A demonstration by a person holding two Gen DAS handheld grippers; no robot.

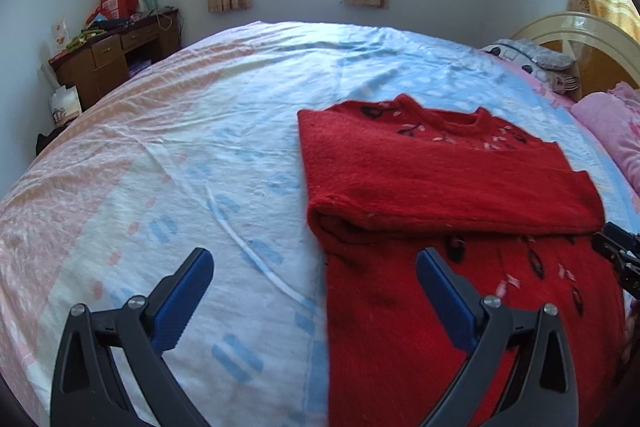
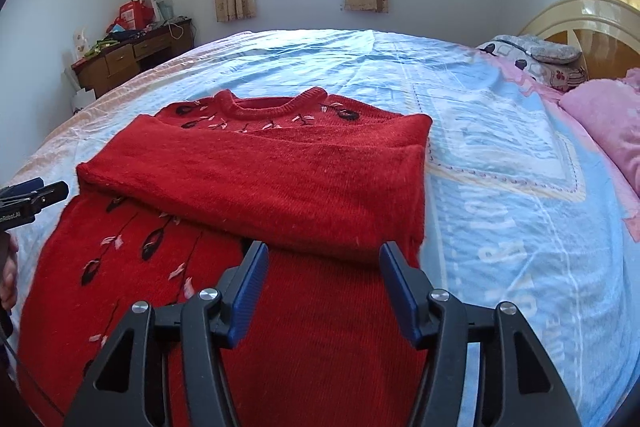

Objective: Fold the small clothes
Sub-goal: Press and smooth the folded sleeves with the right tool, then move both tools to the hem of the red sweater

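Both tongs agape, empty, above red sweater on bed.

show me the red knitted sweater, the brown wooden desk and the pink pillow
Red knitted sweater (image 2: 256, 179), right wrist view, folded sleeve.
Brown wooden desk (image 1: 108, 55), left wrist view, drawer front.
Pink pillow (image 2: 600, 119), right wrist view, top surface.

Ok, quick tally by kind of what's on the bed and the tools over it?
Red sweater: 1
Pink blanket: 1
Patterned pillow: 1
Grippers: 2, the left gripper and the right gripper, both open and empty
Total: 5
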